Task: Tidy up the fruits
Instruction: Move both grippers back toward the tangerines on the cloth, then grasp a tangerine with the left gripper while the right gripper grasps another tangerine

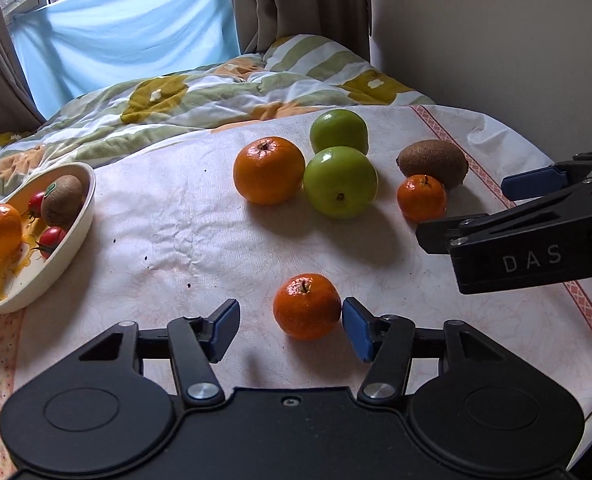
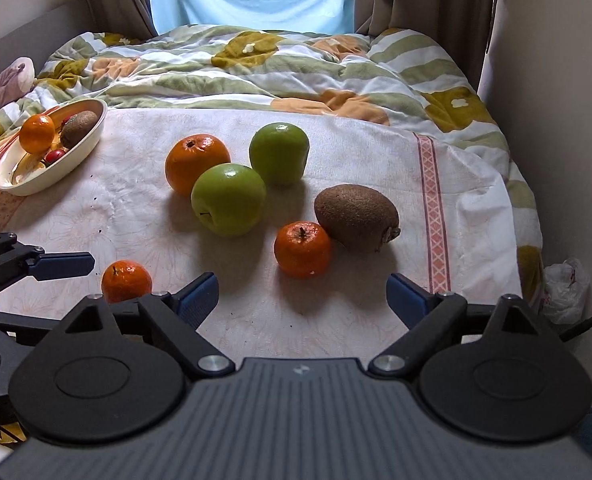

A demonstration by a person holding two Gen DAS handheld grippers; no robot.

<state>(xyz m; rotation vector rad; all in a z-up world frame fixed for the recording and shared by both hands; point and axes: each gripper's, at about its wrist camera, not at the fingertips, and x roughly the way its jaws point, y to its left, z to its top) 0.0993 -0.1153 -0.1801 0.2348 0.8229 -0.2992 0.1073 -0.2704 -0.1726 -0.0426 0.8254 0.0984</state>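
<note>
Matte black plastic left gripper [image 1: 291, 322] is seen nearest, blue rubber fingers [image 1: 356, 328] parted around a small glossy mandarin [image 1: 307, 306]: the right pad touches or nearly touches the peel, the left pad stands clear, so nothing is clamped. Right gripper [image 2: 302, 296], same build with a ribbed grey body, is held with fingers wide apart and nothing between them; "DAS" is read in white on its side from the left wrist view.

Fruit is laid on a wrinkled pale cloth [image 2: 356, 152] with a red patterned band, spread over a bed beside a quilted floral duvet [image 2: 255, 64].

Large to small: two smooth green apples [image 2: 228, 199] touching each other, a dimpled orange [image 2: 197, 164] against them, a fuzzy brown kiwi [image 2: 356, 218], a second mandarin [image 2: 302, 249] just beside it.

Cream oval bowl [image 1: 77, 228], far left, holds a mandarin, a stickered kiwi and red cherry tomatoes.
</note>
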